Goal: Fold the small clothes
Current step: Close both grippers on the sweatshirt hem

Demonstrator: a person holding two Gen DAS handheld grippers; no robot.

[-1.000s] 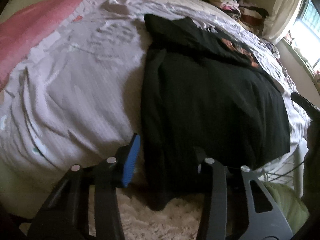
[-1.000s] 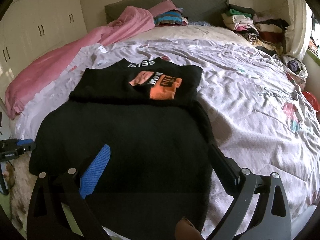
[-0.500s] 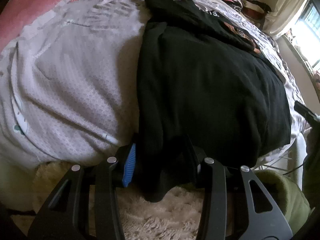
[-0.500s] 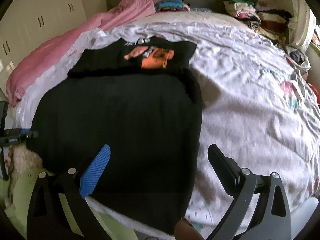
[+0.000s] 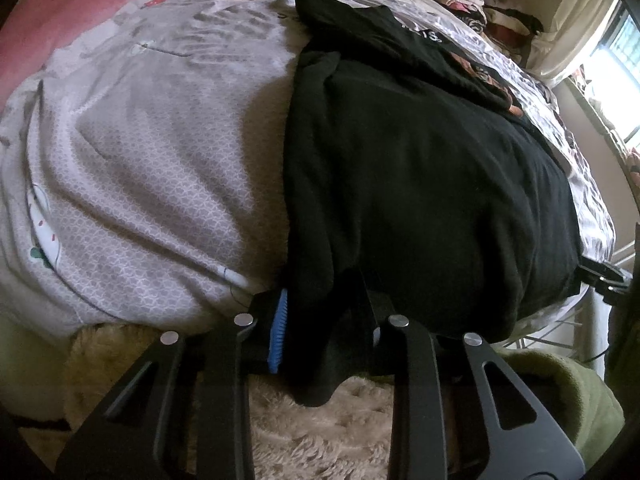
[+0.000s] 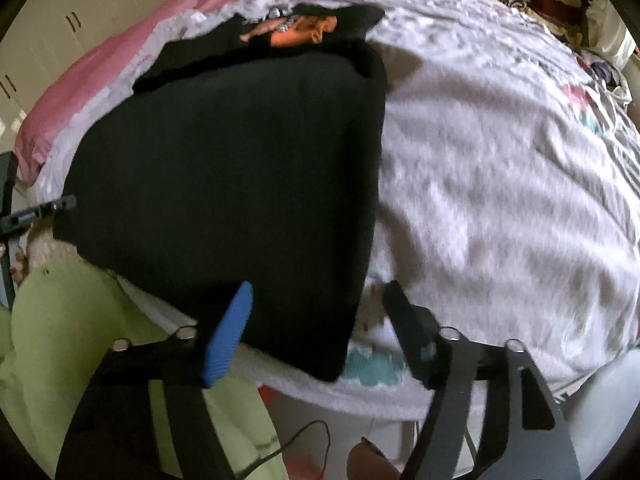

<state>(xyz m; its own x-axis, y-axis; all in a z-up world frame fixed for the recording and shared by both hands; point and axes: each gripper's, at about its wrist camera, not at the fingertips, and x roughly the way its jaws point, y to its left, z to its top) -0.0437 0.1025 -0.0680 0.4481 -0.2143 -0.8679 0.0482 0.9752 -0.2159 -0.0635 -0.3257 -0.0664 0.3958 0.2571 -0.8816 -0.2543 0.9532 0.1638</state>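
Note:
A black garment (image 5: 420, 184) with an orange print (image 6: 304, 30) lies flat on the pale patterned bedspread (image 5: 160, 160), its near hem at the bed's edge. My left gripper (image 5: 324, 320) is closing on the hem's left corner, which hangs down. The blue pad (image 5: 280, 328) and the black finger (image 5: 372, 312) pinch bunched cloth. My right gripper (image 6: 316, 320) points down at the hem's right corner (image 6: 332, 360). Its jaws are closing, the corner lies between them, and neither the blue pad (image 6: 228, 332) nor the black finger (image 6: 404, 328) touches the cloth. The picture here is blurred.
A pink blanket (image 6: 100, 80) lies along the bed's far left side. Piles of clothes (image 5: 480, 4) sit by the headboard. A shaggy cream rug (image 5: 320, 432) covers the floor below. A person's green trouser leg (image 6: 80, 340) stands against the bed edge. Cupboard doors (image 6: 60, 20) stand at left.
Both grippers have dropped closer to the bed's near edge. The left jaws have narrowed onto the hanging hem corner. The right jaws have come in around the other corner.

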